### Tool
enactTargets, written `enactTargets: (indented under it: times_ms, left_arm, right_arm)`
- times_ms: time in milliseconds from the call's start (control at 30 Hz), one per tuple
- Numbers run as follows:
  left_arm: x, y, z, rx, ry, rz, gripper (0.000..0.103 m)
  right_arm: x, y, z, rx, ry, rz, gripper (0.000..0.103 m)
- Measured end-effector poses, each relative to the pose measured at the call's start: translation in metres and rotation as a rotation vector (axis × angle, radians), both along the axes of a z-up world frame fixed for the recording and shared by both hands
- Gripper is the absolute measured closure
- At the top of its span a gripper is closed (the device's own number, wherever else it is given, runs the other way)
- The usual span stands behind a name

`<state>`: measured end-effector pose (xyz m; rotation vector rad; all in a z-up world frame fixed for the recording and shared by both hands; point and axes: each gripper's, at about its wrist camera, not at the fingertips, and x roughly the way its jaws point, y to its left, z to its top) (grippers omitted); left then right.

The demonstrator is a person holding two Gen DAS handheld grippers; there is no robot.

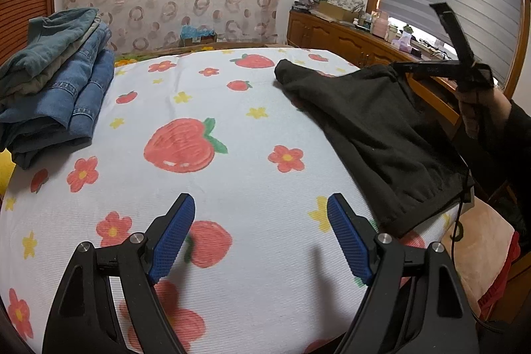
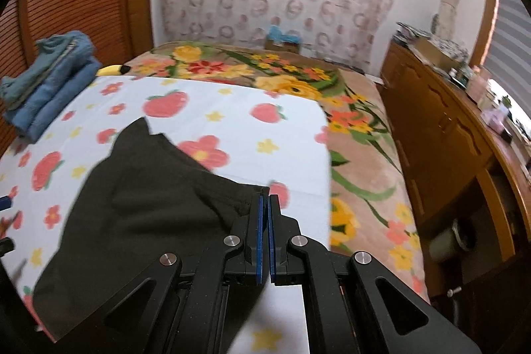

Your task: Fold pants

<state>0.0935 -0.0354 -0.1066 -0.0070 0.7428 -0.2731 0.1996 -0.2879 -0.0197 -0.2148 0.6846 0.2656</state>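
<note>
Black pants (image 2: pixel 146 198) hang off your right gripper (image 2: pixel 265 198), whose blue pads (image 2: pixel 260 238) are pressed together on an edge of the fabric at the tips, so the cloth drapes down and left of it onto the strawberry-print sheet (image 2: pixel 232 128). From the left wrist view the same pants (image 1: pixel 371 128) sit ahead and to the right of your left gripper (image 1: pixel 260 214), one end lifted toward your right hand (image 1: pixel 474 111), the rest lying flat on the sheet (image 1: pixel 232 82). Likely you hold that edge high to drag or lay the garment out straight before the first fold; which part of the pants is pinched I can't tell. Your left gripper has its jaws spread wide with nothing between them, low over the bare sheet, probably free to catch the near hem next. Folded denim stack (image 1: pixel 56 82) sits far ahead-left of the left gripper, well apart from the black pair, looks like the done pile. Floral blanket (image 2: pixel 358 155) lies under the sheet, ahead-right of the right gripper, wooden cabinet (image 2: pixel 441 138) further right. No readable brand, label or writing anywhere; items on the cabinet too small and blurred.
</note>
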Motion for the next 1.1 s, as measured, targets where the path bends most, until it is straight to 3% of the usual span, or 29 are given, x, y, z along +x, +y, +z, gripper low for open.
enactTargets:
  times_ms: [300,467,767,1100]
  left_arm:
    - [0.001,-0.004,0.0,0.004,0.005,-0.008,0.021]
    - [0.001,-0.009,0.001,0.009,0.004,-0.02,0.021]
    - [0.003,-0.023,0.004,0.015,0.004,-0.052,0.021]
    - [0.002,-0.046,0.009,0.011,0.012,-0.121,0.021]
  right_arm:
    - [0.003,-0.007,-0.003,0.056,0.074,-0.036,0.096]
    - [-0.012,-0.014,0.004,0.083,0.076,-0.033,0.074]
    - [-0.073,-0.023,0.003,0.15,0.049,0.025,0.071]
    - [-0.123,-0.036,-0.011,0.152,0.035,0.031,0.065]
